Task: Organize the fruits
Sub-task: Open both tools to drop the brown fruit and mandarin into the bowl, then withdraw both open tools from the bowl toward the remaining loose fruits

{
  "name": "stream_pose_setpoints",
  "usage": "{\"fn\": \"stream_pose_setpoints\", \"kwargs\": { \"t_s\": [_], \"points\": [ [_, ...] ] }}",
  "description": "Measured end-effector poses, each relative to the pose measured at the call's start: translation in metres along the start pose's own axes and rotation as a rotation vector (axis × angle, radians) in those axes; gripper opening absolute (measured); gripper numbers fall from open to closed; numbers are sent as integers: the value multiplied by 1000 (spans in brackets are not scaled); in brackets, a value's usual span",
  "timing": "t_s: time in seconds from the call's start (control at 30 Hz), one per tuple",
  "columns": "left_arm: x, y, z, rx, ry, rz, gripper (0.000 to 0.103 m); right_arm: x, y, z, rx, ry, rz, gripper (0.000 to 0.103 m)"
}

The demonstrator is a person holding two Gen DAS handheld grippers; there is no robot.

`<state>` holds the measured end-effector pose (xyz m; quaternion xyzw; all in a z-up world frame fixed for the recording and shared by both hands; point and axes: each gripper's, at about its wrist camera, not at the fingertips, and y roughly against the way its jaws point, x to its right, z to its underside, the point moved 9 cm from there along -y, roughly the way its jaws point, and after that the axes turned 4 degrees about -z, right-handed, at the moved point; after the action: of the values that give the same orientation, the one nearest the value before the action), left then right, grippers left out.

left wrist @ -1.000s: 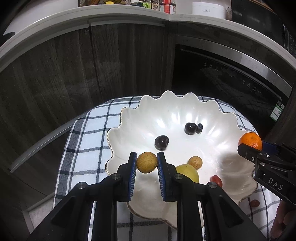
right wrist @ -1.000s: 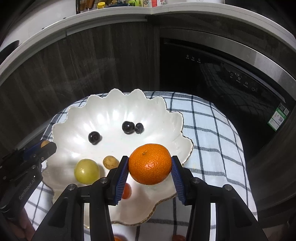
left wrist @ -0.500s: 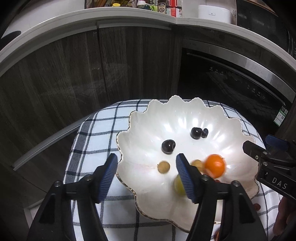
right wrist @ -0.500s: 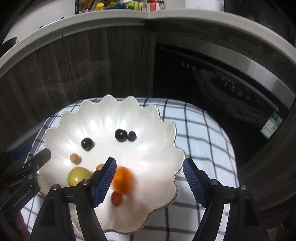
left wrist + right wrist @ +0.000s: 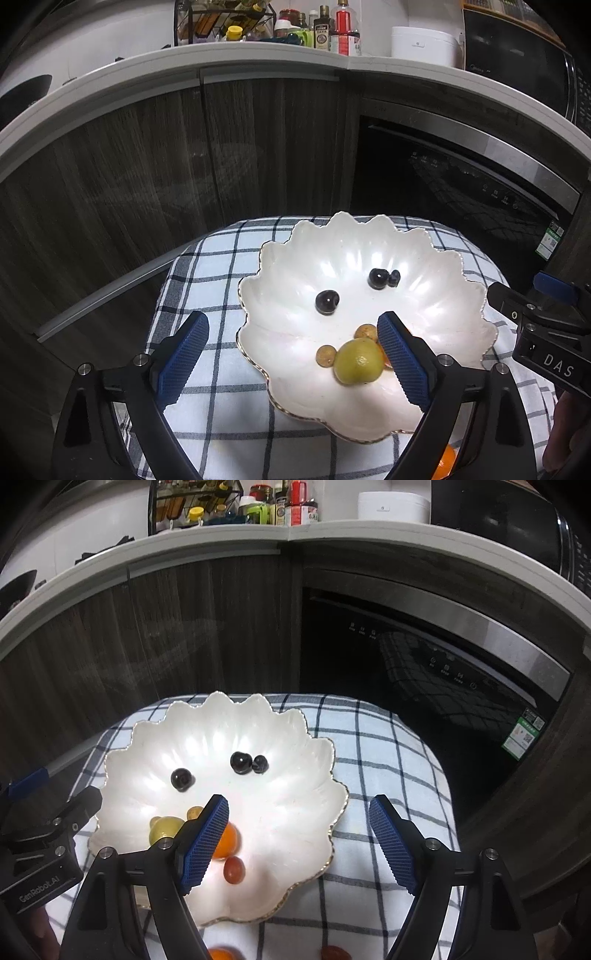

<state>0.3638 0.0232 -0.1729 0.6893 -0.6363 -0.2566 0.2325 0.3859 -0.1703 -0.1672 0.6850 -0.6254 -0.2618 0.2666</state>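
A white scalloped plate (image 5: 436,295) (image 5: 295,790) on a checked cloth holds several fruits: dark cherries (image 5: 327,301) (image 5: 240,762), a yellow-green fruit (image 5: 358,362) (image 5: 162,829), two small brown fruits (image 5: 325,355), a small red fruit (image 5: 233,869) and an orange mandarin (image 5: 225,840), partly hidden behind my right gripper's left finger. My left gripper (image 5: 293,363) is open and empty above the plate's near left edge. My right gripper (image 5: 310,845) is open and empty above the plate's near right edge.
The checked cloth (image 5: 207,280) (image 5: 388,746) covers a small stand before dark cabinets and an oven (image 5: 424,664). Loose fruits lie on the cloth near me: an orange one (image 5: 445,461) (image 5: 221,953) and a red one (image 5: 334,952).
Both grippers opened and pulled back and up. The brown fruit dropped from the left gripper and the mandarin from the right one; both now lie on the plate.
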Motion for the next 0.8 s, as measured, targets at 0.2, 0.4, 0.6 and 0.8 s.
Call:
{"fn": "stream_pose_setpoints", "kwargs": {
  "t_s": [0.2, 0.4, 0.6, 0.8],
  "points": [
    [5, 20, -4, 22, -3, 1, 94, 4, 19, -3, 29, 4, -3, 79],
    [13, 38, -7, 44, -12, 4, 94, 11, 36, -3, 48, -1, -3, 79],
    [22, 52, -7, 54, -19, 11, 94, 19, 53, -2, 67, -6, 5, 79],
    [33, 61, -4, 58, -33, 18, 94, 28, 64, 3, 77, -18, 13, 79]
  ]
}}
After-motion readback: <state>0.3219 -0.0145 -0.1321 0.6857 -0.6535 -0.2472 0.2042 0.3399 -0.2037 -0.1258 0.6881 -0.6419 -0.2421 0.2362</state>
